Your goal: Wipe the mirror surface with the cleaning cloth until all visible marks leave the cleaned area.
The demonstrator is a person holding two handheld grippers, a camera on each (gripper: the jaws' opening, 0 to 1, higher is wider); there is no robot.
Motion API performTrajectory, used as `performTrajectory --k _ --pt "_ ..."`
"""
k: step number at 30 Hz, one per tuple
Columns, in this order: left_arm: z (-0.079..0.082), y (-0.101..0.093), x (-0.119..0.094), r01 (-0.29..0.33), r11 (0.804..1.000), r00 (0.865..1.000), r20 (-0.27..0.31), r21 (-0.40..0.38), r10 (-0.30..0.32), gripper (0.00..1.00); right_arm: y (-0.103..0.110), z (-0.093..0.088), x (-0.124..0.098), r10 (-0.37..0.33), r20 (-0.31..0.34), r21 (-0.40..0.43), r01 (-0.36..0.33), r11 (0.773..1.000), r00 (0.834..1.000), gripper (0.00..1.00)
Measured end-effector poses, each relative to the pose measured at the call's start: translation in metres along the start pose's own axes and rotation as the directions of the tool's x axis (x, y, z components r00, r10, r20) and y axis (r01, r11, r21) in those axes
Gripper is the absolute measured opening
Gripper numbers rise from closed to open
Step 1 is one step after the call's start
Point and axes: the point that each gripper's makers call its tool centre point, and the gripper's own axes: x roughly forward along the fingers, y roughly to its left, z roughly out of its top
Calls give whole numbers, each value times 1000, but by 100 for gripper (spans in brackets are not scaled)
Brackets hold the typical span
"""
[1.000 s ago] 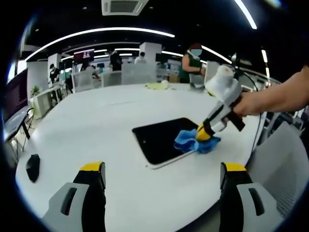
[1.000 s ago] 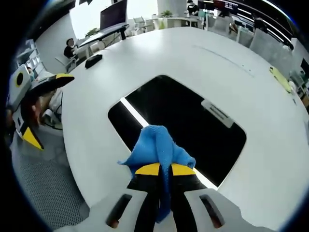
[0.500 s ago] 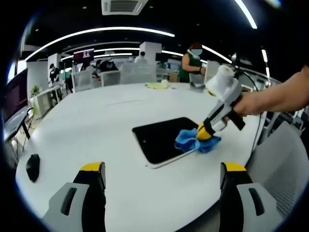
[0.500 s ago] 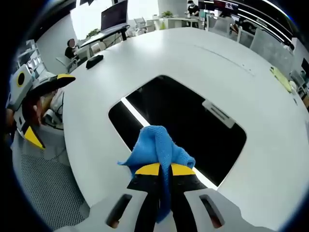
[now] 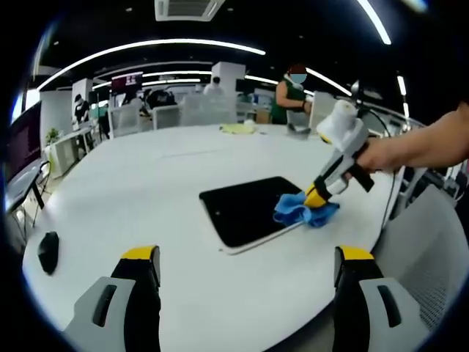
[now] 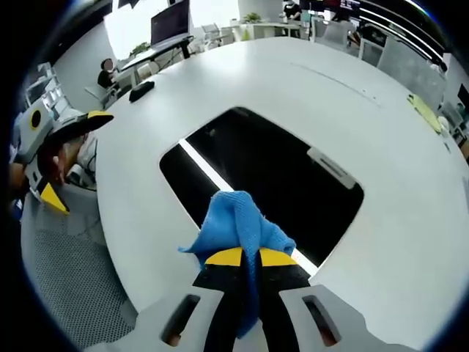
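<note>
Left gripper view looks across a large white bench (image 5: 139,183) with rounded edges. At its near left edge lies a small black mouse-like object (image 5: 47,251). The left tongs (image 5: 249,275) rise from the bottom, their yellow-tipped jaws spread wide with nothing between them. Right of centre the dark mirror (image 5: 249,210) lies flat on the bench, and the blue cleaning cloth (image 5: 304,213) rests at its right end, pressed down by the right tongs (image 5: 316,196), which a person's hand (image 5: 385,155) holds from the right. At the far side a yellow-green item (image 5: 238,129) lies on the bench; beyond it are desks, chairs, people, and long ceiling light strips.

Right gripper view shows the right tongs (image 6: 250,258) clamped tight on the cleaning cloth (image 6: 238,224), which bunches up over the near edge of the mirror (image 6: 271,172). The mirror reflects a bright light strip and a ceiling vent. The left tongs (image 6: 51,158) sit at the far left, off the bench (image 6: 381,213). No containers are visible.
</note>
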Motion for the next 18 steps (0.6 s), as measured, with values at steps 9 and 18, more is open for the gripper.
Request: performTrajectory --k 9,18 --pt "0 0 0 -2 1000 1000 0 0 2 99 -17 -14 -9 -12 -15 16 12 1000 1000 2" --pt "-1 0 0 -1 1000 1000 -3 0 1 99 -18 -16 -10 -17 -19 15 17 1000 1000 2"
